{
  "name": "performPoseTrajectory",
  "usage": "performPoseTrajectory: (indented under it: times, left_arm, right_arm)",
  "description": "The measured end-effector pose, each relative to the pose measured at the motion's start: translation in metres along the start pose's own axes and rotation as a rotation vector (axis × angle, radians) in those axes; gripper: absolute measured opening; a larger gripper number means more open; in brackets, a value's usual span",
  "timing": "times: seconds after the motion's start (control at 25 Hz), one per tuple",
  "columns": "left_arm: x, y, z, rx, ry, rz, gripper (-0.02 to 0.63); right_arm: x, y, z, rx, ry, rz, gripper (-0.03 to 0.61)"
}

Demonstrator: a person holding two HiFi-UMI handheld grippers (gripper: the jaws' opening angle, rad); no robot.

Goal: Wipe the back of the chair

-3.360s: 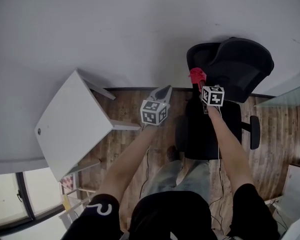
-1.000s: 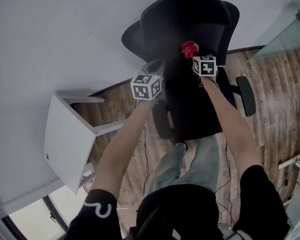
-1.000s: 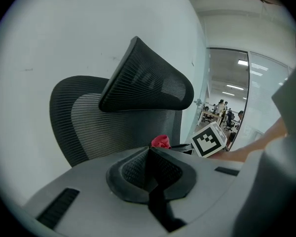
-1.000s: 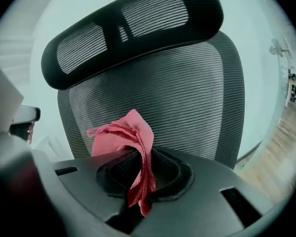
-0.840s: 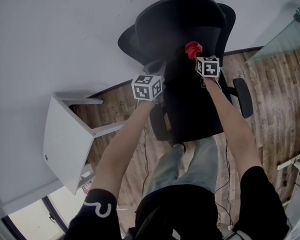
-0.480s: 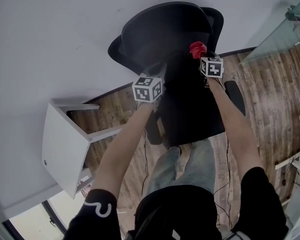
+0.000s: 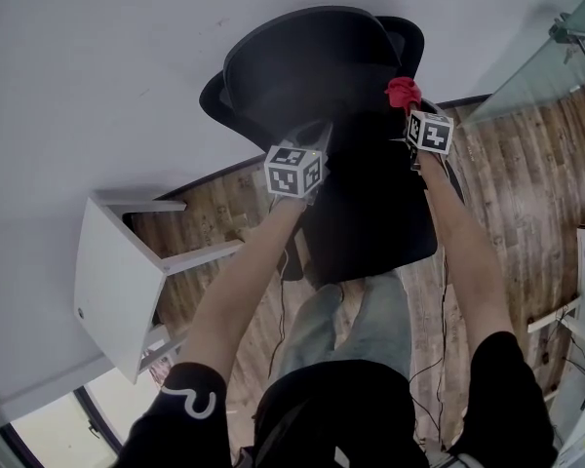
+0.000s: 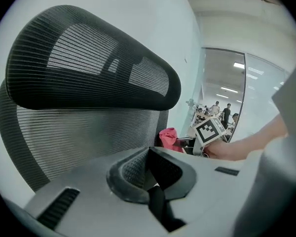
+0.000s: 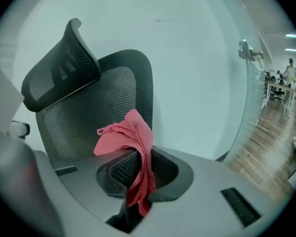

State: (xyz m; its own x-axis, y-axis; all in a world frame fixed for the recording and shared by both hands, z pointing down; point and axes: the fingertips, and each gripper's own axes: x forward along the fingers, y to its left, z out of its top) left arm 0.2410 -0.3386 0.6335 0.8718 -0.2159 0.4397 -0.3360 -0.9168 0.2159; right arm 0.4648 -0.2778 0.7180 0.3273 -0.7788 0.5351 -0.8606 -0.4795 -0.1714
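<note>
- Two grippers are up at the chair. The right gripper is clamped on a red cloth. The left gripper has its jaws pressed together with nothing between them.
- The backrest stands upright straight ahead of the right gripper. Most of its mesh spreads to that gripper's left, with the headrest above.
- In the head view the cloth sits at the backrest's right edge. Whether it touches the mesh or is just off it, I can't tell.
- The right gripper is nearer the work. The stroke probably runs leftward across the mesh.
- The left gripper hovers near the backrest and isn't gripping it.

White wall, wood floor, white table
</note>
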Motion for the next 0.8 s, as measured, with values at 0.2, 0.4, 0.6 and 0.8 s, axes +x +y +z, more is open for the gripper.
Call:
performPoseTrajectory:
  times: [0.2,0.4,0.6,0.8]
  left_arm:
    - [-0.017,0.007,-0.013,-0.014,0.001,0.002,0.025]
    - [-0.05,0.029,-0.025,-0.031,-0.008,0.032,0.026]
    - [-0.096,0.06,-0.043,-0.054,-0.021,0.06,0.025]
    - [-0.15,0.1,-0.073,-0.092,-0.026,0.111,0.026]
  right_arm:
    - [-0.012,0.031,-0.004,0.009,-0.047,0.09,0.069]
    - [-0.024,0.097,-0.017,-0.013,-0.053,0.177,0.069]
    - [-0.029,0.177,-0.041,-0.046,-0.04,0.271,0.071]
    - [-0.029,0.255,-0.065,-0.075,-0.024,0.36,0.071]
